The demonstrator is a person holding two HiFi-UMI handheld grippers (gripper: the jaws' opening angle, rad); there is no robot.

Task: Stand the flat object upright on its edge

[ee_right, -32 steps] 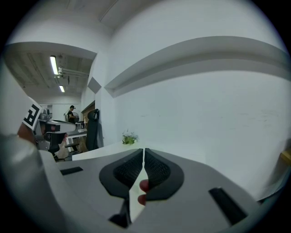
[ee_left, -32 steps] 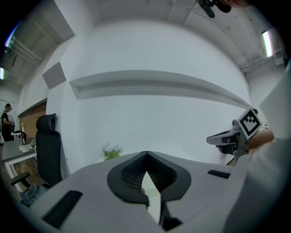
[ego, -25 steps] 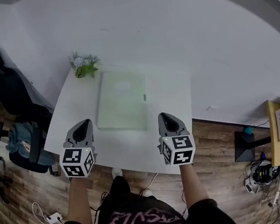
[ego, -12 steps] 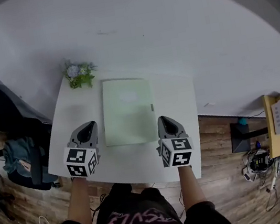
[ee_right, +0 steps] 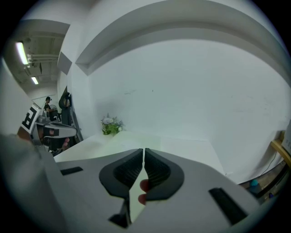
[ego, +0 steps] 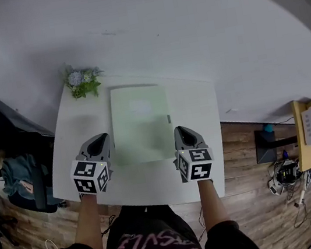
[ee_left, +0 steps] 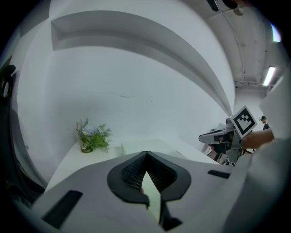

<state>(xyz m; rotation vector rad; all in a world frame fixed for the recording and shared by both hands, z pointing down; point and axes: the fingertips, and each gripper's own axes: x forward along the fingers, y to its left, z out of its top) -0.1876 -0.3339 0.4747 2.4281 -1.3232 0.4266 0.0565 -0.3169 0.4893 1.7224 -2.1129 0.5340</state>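
Left gripper [ego: 101,140] and right gripper [ego: 179,131] moved in beside green board [ego: 140,120], lower corners. Both jaws together, empty. Board still flat on worktop [ego: 207,153]; lift not begun.

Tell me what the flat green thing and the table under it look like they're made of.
Flat green object: possibly plastic or card, matte pale green, with straight edges and no glare. Table: likely white laminate or painted board, judging by its smooth, even top.
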